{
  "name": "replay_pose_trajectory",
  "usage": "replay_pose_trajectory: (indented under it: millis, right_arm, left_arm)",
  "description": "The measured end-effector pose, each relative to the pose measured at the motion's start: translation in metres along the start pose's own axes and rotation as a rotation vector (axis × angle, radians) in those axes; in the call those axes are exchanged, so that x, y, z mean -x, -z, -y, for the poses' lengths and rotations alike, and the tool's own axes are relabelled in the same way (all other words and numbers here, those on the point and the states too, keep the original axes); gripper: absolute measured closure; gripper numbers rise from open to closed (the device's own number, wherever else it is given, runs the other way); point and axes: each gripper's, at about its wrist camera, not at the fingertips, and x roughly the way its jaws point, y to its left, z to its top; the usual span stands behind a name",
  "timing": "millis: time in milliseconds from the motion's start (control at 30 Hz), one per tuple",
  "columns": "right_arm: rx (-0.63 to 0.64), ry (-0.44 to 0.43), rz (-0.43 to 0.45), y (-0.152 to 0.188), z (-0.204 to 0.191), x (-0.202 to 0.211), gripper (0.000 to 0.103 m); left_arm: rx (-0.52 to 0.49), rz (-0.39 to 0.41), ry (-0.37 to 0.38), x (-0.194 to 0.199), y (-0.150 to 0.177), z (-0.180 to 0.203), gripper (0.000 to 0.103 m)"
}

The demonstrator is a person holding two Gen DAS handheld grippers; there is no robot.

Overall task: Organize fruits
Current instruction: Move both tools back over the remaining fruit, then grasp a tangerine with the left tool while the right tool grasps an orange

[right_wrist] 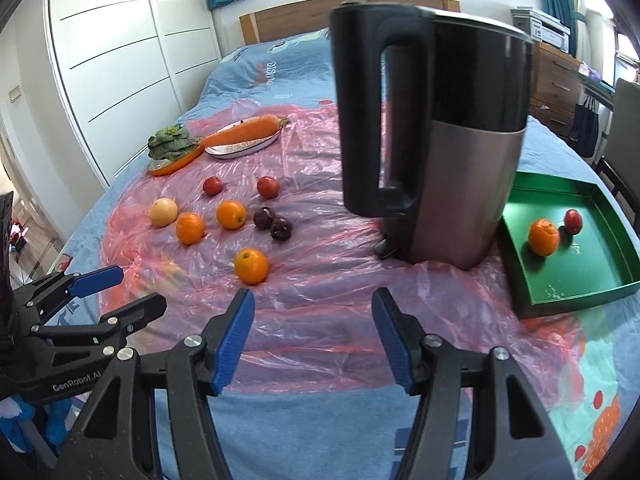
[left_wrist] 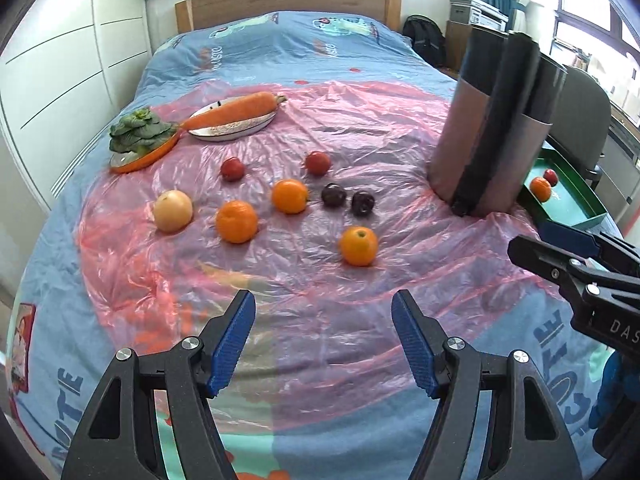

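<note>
Sorting under way: green tray (right_wrist: 608, 240) already holds one orange (right_wrist: 543, 237) and one red fruit (right_wrist: 573, 221). Kettle (right_wrist: 440, 140) stands mid-bed on pink plastic sheet (right_wrist: 320, 320); tray sits just right of the kettle.

Left of the kettle, loose on the sheet: three oranges, nearest one (left_wrist: 358, 245) out front; two dark plums (left_wrist: 348, 199) closest to the kettle; two red fruits (left_wrist: 275, 165) behind; pale round fruit (left_wrist: 173, 211) farthest left.

Left gripper (left_wrist: 323, 338): jaws apart, nothing between them. Right gripper (right_wrist: 313, 334): likewise released, empty.

Step, by my reading: approach for the next pick. Nearest orange lies ahead of both grippers, apart from the fingertips. Next move calls for reaching forward, straddling it, closing, then carrying it past the kettle to the tray.
</note>
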Motion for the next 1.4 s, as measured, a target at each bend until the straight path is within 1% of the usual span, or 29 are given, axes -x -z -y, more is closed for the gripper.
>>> replay_pose_trajectory:
  millis: [300, 500, 700, 933, 1000, 1067, 1167, 1300, 1400]
  right_arm:
    - [0.036, -0.083, -0.061, -0.004, -0.032, -0.061, 0.0]
    - [0.046, -0.124, -0.088, -0.011, -0.043, -0.096, 0.0]
    - [0.046, -0.147, -0.117, -0.012, -0.049, -0.125, 0.0]
    - [0.056, -0.154, -0.136, -0.012, -0.052, -0.143, 0.0]
    - [0.055, -0.151, -0.143, -0.011, -0.051, -0.147, 0.002]
    - [0.054, -0.149, -0.146, -0.011, -0.05, -0.149, 0.009]
    - [0.052, -0.149, -0.146, -0.011, -0.049, -0.152, 0.012]
    - [0.057, -0.149, -0.147, -0.011, -0.05, -0.154, 0.013]
    - [0.065, -0.145, -0.149, -0.01, -0.051, -0.155, 0.016]
  left_arm:
    - [0.143, -0.021, -0.024, -0.038, -0.014, -0.058, 0.038]
    - [0.204, -0.042, -0.039, -0.069, -0.029, -0.081, 0.038]
    - [0.207, -0.06, -0.058, -0.099, -0.039, -0.087, 0.038]
    - [0.209, -0.08, -0.07, -0.122, -0.044, -0.089, 0.038]
    - [0.215, -0.09, -0.065, -0.129, -0.045, -0.09, 0.038]
    - [0.224, -0.095, -0.062, -0.132, -0.045, -0.092, 0.038]
    - [0.227, -0.099, -0.06, -0.136, -0.045, -0.092, 0.039]
    - [0.229, -0.102, -0.06, -0.139, -0.045, -0.092, 0.04]
    - [0.23, -0.101, -0.061, -0.14, -0.047, -0.093, 0.044]
